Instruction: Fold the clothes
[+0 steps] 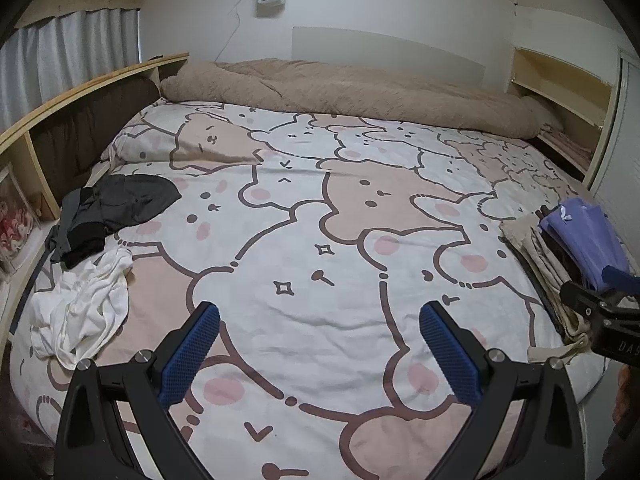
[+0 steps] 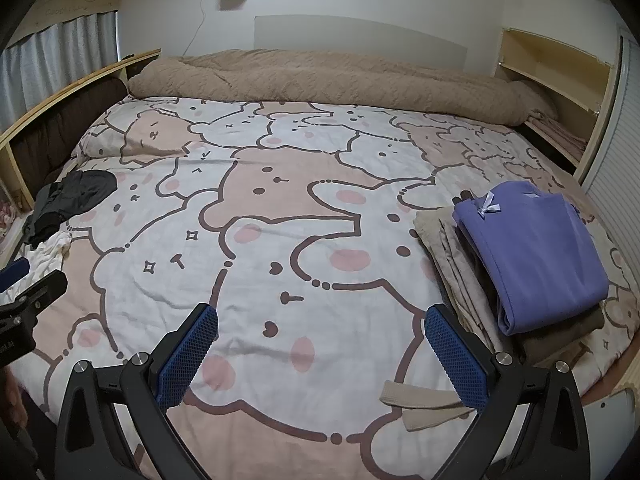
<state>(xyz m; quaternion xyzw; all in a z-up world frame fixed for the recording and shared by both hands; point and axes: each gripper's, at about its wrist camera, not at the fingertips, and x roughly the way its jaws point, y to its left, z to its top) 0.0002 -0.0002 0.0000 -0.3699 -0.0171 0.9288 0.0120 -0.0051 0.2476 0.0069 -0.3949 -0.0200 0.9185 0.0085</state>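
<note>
Bed (image 2: 280,240) holds your folded stack (image 2: 532,248); beside it, both grippers (image 1: 320,356) (image 2: 322,356) gape empty; white shirt (image 1: 84,312) and dark clothes (image 1: 112,208) remain.

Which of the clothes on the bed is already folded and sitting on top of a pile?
The purple top with the little bow. It's folded on the beige stack, while the white and dark grey clothes lie crumpled.

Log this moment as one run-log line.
left gripper open, empty | right gripper open, empty | folded stack, purple top uppermost | white shirt, dark clothes unfolded
</note>
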